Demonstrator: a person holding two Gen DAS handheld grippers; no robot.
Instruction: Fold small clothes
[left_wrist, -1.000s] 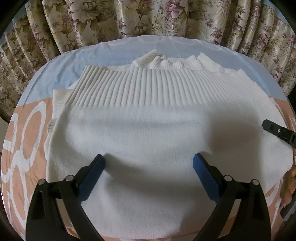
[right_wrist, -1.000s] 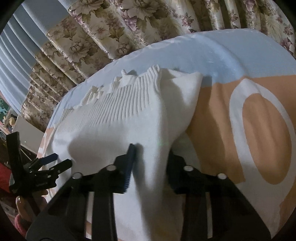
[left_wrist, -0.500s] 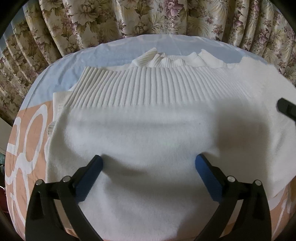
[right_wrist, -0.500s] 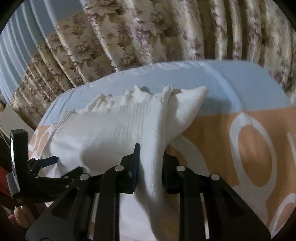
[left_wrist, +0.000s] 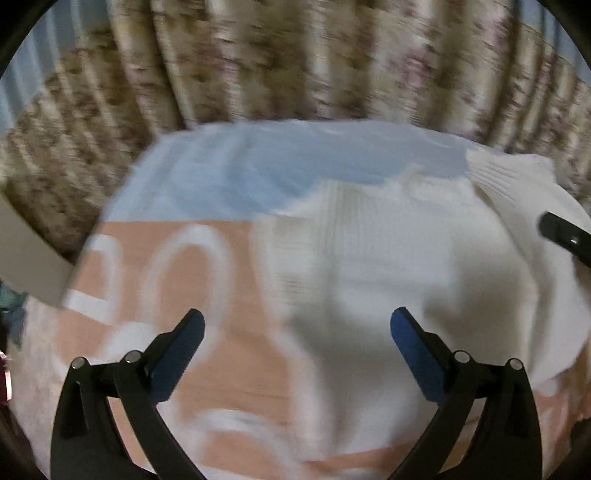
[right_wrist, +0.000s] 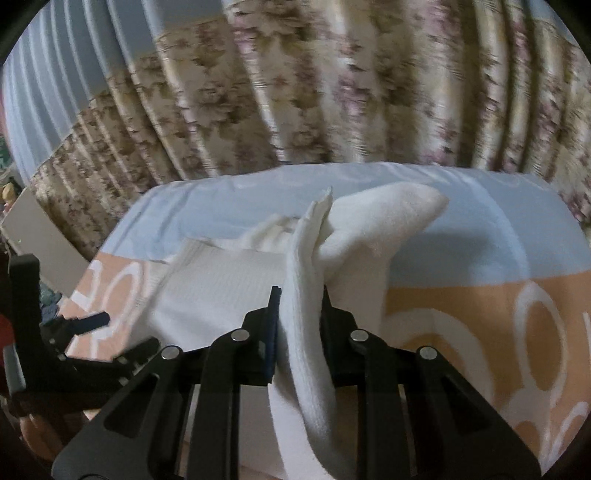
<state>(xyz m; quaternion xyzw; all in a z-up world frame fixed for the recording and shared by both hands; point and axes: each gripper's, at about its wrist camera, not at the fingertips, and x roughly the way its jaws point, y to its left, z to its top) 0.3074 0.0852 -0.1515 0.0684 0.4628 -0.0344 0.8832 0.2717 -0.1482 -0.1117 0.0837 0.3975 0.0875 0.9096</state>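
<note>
Right gripper (right_wrist: 297, 314): jaws have just been closing, now nearly shut, clamped on a bunched fold of the white knit sweater (right_wrist: 229, 280). Cloth runs up between the pads and drapes down toward the camera

Left gripper (left_wrist: 297, 341): jaws wide apart, holding nothing; its fingers (left_wrist: 184, 339) hang over the bedspread (left_wrist: 229, 369) and the sweater's near left edge

Change since a second ago: the right side of the sweater was flat on the bed, now it's lifted and peaked. The left gripper was sitting over mid-sweater, now it's pulled off to the left, view blurred. My read: the right-side fold-over is under way and the left side is unpinned, so the body may drag

Sweater sits on the orange-and-white bedspread, ribbed hem toward the curtain (right_wrist: 332, 92)

Room: open blue sheet (right_wrist: 480, 221) beyond the sweater, bare bedspread on both sides. Curtain close behind the far bed edge, so keep the swing low and inward
</note>
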